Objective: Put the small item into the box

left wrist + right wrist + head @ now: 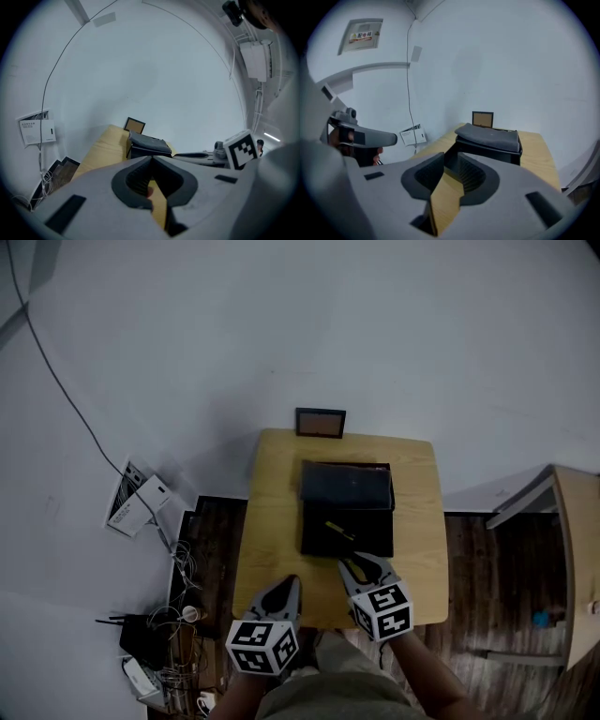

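Note:
An open black box (370, 538) stands mid-table on the small wooden table (272, 521), its lid (345, 484) propped up at the back. A small yellow-green stick-like item (336, 529) lies inside the box. My right gripper (361, 564) hovers just before the box's near edge, its jaws apart with nothing between them; in its own view the right gripper (450, 154) looks toward the box (487, 140). My left gripper (292, 581) is to the left over the table's front, with its tips together and empty; in its own view the left gripper (151, 159) shows the box (147, 145) ahead.
A small framed picture (321, 422) leans on the wall at the table's back edge. Left of the table, white boxes (141, 498), cables and a router (141, 634) lie on the floor. A wooden desk edge (577, 559) stands at the right.

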Tool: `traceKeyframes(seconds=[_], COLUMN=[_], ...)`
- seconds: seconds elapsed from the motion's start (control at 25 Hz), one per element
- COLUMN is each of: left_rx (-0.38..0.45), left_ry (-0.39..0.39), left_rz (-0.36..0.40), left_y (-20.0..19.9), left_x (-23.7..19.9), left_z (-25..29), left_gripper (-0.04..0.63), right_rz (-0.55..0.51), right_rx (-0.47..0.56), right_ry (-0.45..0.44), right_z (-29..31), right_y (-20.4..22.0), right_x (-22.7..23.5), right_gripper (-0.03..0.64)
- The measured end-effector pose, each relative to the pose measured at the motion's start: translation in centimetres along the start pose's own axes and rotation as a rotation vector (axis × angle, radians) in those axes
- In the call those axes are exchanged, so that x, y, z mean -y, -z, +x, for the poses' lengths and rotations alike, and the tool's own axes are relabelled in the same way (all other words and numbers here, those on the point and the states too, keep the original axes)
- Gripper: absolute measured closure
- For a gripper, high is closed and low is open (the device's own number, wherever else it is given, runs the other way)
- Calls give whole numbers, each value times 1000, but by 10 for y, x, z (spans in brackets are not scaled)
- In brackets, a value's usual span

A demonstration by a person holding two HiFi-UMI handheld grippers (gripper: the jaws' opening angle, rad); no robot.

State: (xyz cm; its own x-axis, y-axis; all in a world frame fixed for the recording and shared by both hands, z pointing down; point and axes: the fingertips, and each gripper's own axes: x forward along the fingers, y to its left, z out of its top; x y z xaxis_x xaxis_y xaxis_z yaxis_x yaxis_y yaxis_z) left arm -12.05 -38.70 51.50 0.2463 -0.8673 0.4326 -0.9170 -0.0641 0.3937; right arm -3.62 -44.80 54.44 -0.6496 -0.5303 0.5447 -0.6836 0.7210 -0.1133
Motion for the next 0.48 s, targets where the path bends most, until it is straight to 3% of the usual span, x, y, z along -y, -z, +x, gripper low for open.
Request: traceKeyframes(seconds=[0.48], left_rx=[25], left_ry=[57], left_rz=[45], left_y=[44], left_x=[22], left_z=[-101], left_gripper=[592], right_rz=[30], right_rx=[176], right_ry=[27], right_z=[-103], right_y=[16], right_x=[-100], right_gripper=[589])
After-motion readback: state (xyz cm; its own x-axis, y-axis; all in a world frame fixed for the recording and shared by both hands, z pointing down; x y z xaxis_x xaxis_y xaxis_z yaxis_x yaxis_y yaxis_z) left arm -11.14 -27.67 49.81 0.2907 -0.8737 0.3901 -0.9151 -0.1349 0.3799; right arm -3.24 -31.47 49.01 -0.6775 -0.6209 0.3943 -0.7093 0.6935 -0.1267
